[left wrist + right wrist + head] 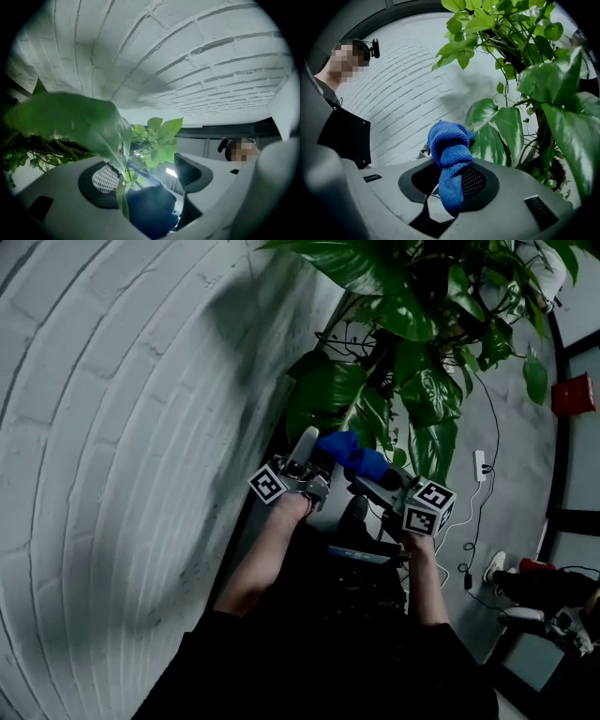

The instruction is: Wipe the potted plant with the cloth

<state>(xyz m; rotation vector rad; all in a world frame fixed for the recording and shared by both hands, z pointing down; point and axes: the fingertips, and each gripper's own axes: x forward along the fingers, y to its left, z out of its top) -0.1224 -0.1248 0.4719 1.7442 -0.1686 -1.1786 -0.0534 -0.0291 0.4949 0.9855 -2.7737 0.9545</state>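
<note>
A white brick wall [122,427] fills the left of the head view. The potted plant [412,381] spreads its leaves just beyond both jaws, and the blue cloth [352,454] sits between the left gripper [307,456] and the right gripper [375,482]. In the left gripper view, the jaws stand spread, a leaf [84,124] droops between them, and the cloth lies low in the gap. In the right gripper view, the jaws pinch the cloth, with variegated leaves just beyond.
</note>
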